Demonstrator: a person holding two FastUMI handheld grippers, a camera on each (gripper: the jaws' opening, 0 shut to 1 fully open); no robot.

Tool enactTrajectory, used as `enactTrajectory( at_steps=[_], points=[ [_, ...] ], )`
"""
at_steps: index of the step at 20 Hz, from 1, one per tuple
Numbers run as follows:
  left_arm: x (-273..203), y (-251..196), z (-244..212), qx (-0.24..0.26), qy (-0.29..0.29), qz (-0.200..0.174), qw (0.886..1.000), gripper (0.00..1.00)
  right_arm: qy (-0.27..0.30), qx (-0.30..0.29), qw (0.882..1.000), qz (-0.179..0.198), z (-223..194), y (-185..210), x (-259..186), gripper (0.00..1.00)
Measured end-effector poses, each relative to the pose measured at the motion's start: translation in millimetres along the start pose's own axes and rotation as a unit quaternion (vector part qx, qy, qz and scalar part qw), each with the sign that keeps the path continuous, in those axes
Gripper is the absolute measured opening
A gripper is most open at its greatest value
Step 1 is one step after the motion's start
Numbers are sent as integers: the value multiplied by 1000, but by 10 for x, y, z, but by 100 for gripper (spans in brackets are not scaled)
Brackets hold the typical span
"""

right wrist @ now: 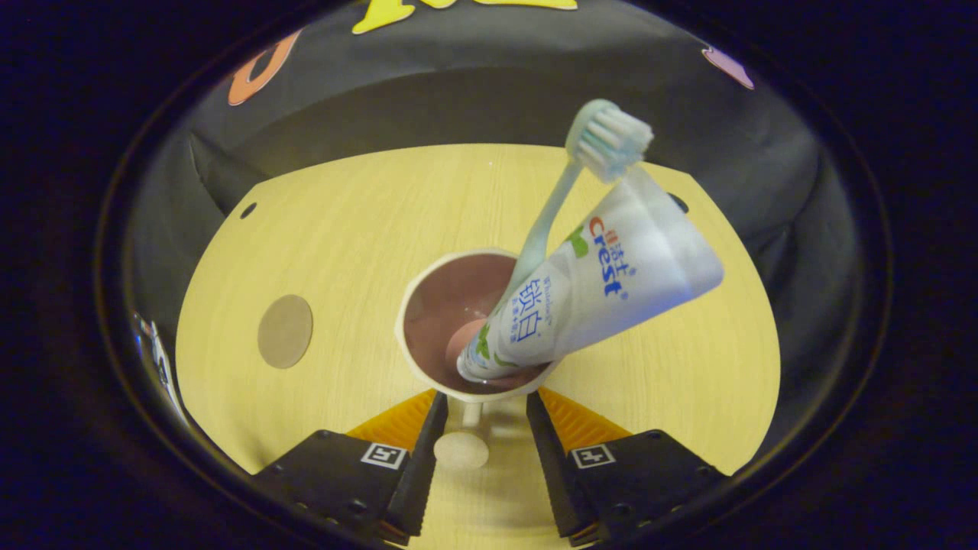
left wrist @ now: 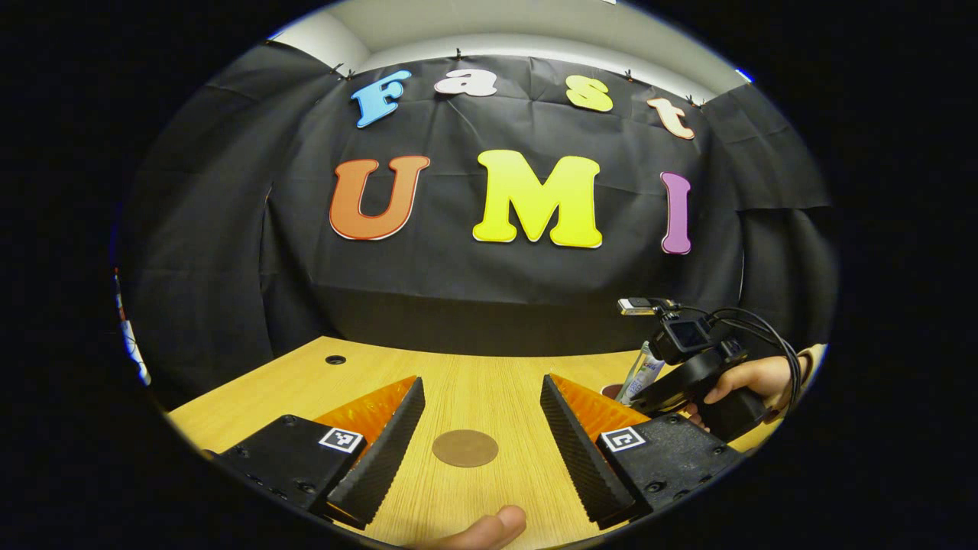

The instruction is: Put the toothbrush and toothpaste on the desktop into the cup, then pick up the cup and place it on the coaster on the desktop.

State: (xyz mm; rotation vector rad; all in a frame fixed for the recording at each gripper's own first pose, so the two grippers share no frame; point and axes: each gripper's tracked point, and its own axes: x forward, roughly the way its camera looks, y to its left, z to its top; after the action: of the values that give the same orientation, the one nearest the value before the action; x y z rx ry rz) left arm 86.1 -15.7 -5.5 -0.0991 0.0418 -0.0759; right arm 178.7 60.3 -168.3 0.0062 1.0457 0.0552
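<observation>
In the left gripper view, the left gripper (left wrist: 474, 443) hangs low over the wooden desk (left wrist: 489, 382) with its jaws spread wide and holding nothing. The round brown coaster (left wrist: 464, 448) lies flat on the desk between the two fingers, touching neither. A fingertip (left wrist: 489, 528) pokes in at 6 o'clock. Out at 3 o'clock, a hand (left wrist: 752, 380) holds the right gripper (left wrist: 688, 374); just beside it, toward the centre, the top of the toothpaste (left wrist: 646, 373) sticks up, with a sliver of the cup (left wrist: 611, 391) at its foot.

In the right gripper view, the right gripper (right wrist: 477, 435) points down at the cup (right wrist: 428, 359), which stands on the desk (right wrist: 344, 229) just past the fingertips, near the centre. The cup's handle (right wrist: 463, 447) sits in the gap between the fingers; the jaws are partly closed around it, but I cannot tell whether both fingers press on it. The toothpaste (right wrist: 603, 283) stands in the cup, cap end down, leaning out over the rim toward 2 o'clock. The toothbrush (right wrist: 561, 198) is in the cup too, bristles up, slanting toward 1 o'clock behind the tube. The coaster (right wrist: 285, 331) lies at 9 o'clock, well apart from the cup.
</observation>
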Motion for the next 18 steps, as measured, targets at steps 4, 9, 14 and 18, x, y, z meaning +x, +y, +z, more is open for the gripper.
enactTrajectory(
  at_steps=[4,9,14,18],
  points=[
    [-69,-28,-92,-2,7,-13,1000,97,10,23,1000,-6,-24,-13,12,43],
    [-144,39,-238,-1,23,-12,1000,97,1,13,1000,-9,-47,-8,72,22],
    [-219,187,-341,-11,28,-4,1000,97,-1,28,1000,5,-32,5,47,20],
    [-339,289,-440,-19,32,-1,999,98,-23,20,1000,4,-22,40,75,20]
  ],
)
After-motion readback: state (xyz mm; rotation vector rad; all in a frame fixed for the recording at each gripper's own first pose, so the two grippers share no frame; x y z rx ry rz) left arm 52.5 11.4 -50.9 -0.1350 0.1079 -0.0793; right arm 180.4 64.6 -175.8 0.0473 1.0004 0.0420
